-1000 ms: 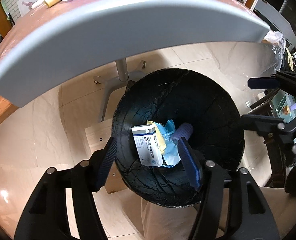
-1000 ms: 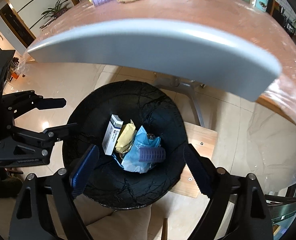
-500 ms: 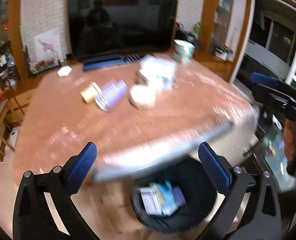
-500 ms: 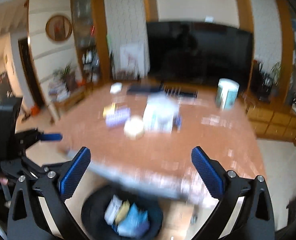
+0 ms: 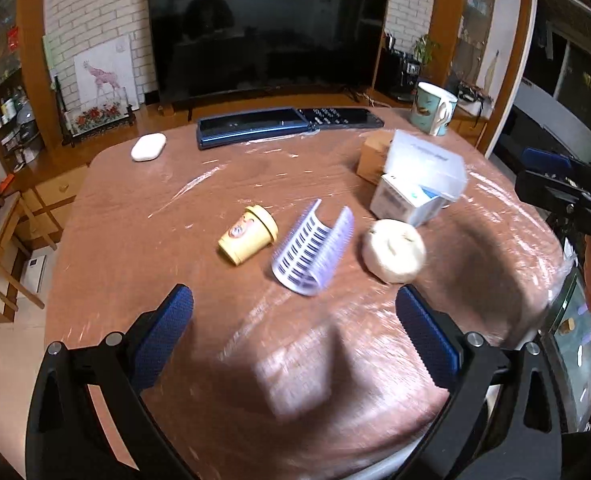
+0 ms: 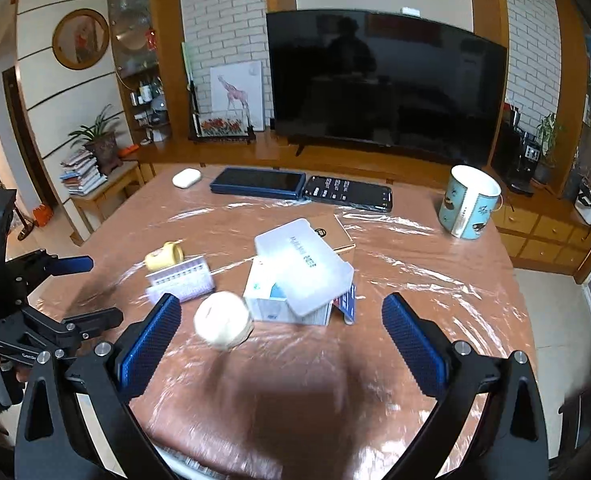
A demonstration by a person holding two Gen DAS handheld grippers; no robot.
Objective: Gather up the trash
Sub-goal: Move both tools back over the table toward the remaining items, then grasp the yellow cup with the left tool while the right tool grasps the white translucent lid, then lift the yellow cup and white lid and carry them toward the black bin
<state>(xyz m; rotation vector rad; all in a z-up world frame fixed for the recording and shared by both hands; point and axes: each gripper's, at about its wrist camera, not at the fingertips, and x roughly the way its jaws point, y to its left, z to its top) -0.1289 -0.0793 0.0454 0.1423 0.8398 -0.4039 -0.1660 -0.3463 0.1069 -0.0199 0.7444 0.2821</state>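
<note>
trash left on the counter (image 5: 135, 240), seen from the left wrist: a small yellow cup (image 5: 248, 234) on its side near the middle, a lilac ribbed roller (image 5: 313, 252) just to its right, and a pale crumpled ball (image 5: 393, 250) beyond that toward the right edge. a second ago this view looked straight down into the black bin under the counter's near edge; now the bin is out of sight and the camera faces across the counter top. the left gripper (image 5: 293, 340) hangs above the near edge, its blue pads spread wide with nothing between them. a white box (image 5: 423, 178) with a loose lid sits near the right edge, a mug (image 5: 433, 109) at the far right corner, a dark keyboard (image 5: 287, 125) along the far edge, and a white case (image 5: 148, 147) at the far left corner. clear film covers the brown top; a television and brick wall stand behind.

from the right wrist, the same swing up from the bin has happened. the right gripper (image 6: 281, 336) is spread wide and empty over the near edge. the crumpled ball (image 6: 223, 318) lies just inside its left pad, touching the white box (image 6: 301, 272); the roller (image 6: 179, 280) and yellow cup (image 6: 163, 256) lie further left. the left gripper (image 6: 71, 292) shows at the left edge.
</note>
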